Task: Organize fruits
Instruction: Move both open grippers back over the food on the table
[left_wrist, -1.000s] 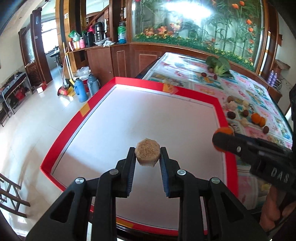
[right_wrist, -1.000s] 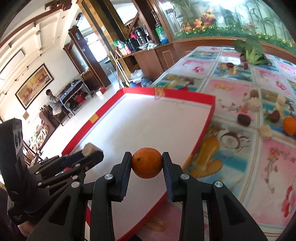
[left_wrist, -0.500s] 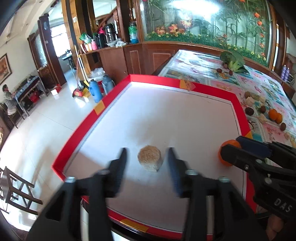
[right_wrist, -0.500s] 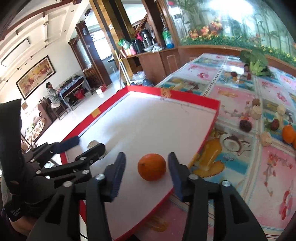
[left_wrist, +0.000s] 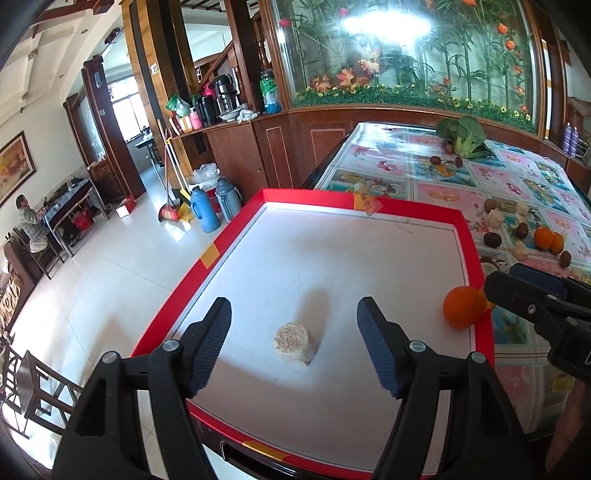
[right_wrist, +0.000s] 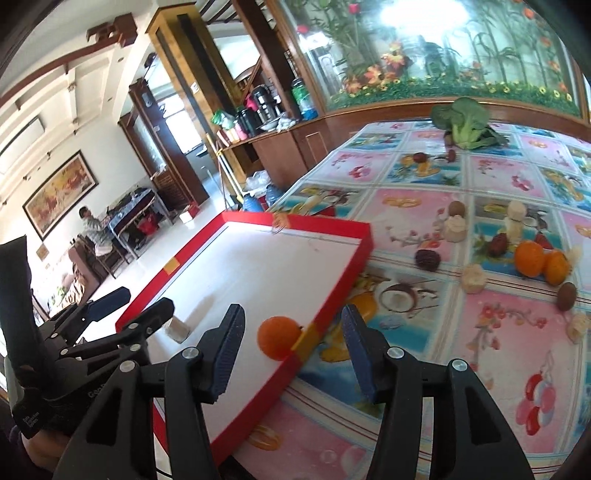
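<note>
No lettering reads clearly; faint marks on the left gripper (right_wrist: 110, 317) are illegible.

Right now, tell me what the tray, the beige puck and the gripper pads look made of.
Tray: matte white board, glossy red taped rim, probably cardboard or foam.
Puck: grainy, crumbly top; maybe pressed grain or a peeled fruit.
Pads: ribbed dark blue, likely rubber or plastic.

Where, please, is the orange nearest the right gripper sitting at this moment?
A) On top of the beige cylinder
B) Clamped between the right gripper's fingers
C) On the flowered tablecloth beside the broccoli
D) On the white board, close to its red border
D: the orange rests on the white board right by the red border, while the right gripper stands open around it without touching, and the beige cylinder sits apart.
</note>
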